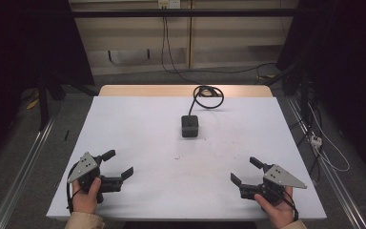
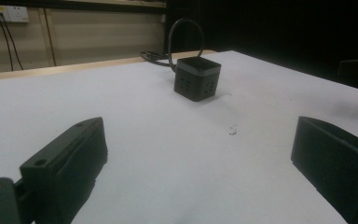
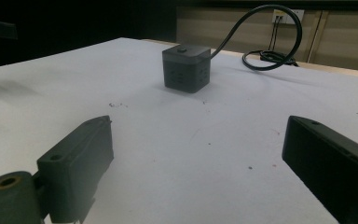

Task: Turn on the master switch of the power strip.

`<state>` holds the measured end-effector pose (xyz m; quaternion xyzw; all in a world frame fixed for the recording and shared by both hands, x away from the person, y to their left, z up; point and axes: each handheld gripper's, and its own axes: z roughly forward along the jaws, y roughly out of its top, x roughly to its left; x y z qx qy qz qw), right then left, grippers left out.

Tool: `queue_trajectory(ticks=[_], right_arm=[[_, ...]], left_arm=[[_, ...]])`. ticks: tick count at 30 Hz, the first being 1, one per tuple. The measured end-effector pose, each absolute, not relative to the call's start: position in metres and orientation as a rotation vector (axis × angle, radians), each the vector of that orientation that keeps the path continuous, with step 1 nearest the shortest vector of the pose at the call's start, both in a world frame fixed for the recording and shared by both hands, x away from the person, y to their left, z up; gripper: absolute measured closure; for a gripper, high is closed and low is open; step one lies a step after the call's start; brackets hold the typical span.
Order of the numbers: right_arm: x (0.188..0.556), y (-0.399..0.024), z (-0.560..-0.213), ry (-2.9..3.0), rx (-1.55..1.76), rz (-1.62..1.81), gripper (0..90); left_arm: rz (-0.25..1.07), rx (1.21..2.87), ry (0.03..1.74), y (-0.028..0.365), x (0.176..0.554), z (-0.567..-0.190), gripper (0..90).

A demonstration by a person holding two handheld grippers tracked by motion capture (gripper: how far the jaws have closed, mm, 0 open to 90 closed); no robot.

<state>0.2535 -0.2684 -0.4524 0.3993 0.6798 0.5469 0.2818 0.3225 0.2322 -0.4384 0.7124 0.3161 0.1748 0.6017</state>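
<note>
White table cover (image 1: 138,129); dark cube power strip (image 1: 189,126) upright mid-table, its black cable (image 1: 208,97) coiled at far edge. Wall socket (image 2: 5,13) behind, cords plugged in.

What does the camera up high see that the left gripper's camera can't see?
The high view alone takes in the person's two hands, the left hand and the right hand, holding the left gripper and the right gripper, plus the grey floor around the table.

The left gripper view alone shows a white wall socket with plugs in it.

Both share the dark grey cube-shaped power block, its coiled black cable and the white table.
</note>
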Motion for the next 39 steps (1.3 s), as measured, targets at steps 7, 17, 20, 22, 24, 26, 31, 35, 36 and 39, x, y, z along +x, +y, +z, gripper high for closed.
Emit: queue_trajectory(ticks=[7, 17, 20, 22, 24, 26, 31, 35, 36, 39], right_arm=[[0.256, -0.267, -0.452, 1.824, 1.069, 1.466, 8.0], [0.263, -0.263, -0.449, 1.842, 1.071, 1.447, 8.4], [0.267, -0.260, -0.448, 1.849, 1.074, 1.440, 8.4], [0.270, -0.258, -0.447, 1.852, 1.069, 1.433, 8.4], [0.273, -0.256, -0.446, 1.848, 1.069, 1.429, 8.4], [0.276, -0.254, -0.444, 1.847, 1.063, 1.429, 8.4], [0.279, -0.249, -0.442, 1.850, 1.060, 1.425, 8.4], [0.282, -0.247, -0.442, 1.864, 1.063, 1.423, 8.2], [0.285, -0.245, -0.442, 1.874, 1.064, 1.423, 8.1], [0.289, -0.242, -0.442, 1.875, 1.065, 1.425, 8.1]], left_arm=[[0.408, 1.652, 0.730, 0.234, 0.322, -0.438, 3.1], [0.414, 1.644, 0.710, 0.230, 0.322, -0.437, 3.0], [0.410, 1.643, 0.710, 0.230, 0.322, -0.437, 3.0], [0.410, 1.648, 0.704, 0.230, 0.321, -0.437, 3.0], [0.411, 1.649, 0.702, 0.230, 0.321, -0.437, 3.0], [0.413, 1.641, 0.704, 0.231, 0.321, -0.437, 3.0], [0.414, 1.645, 0.708, 0.232, 0.322, -0.438, 3.0], [0.415, 1.644, 0.709, 0.233, 0.322, -0.438, 3.0], [0.413, 1.635, 0.712, 0.233, 0.322, -0.438, 3.0], [0.419, 1.628, 0.716, 0.232, 0.323, -0.437, 2.9]])
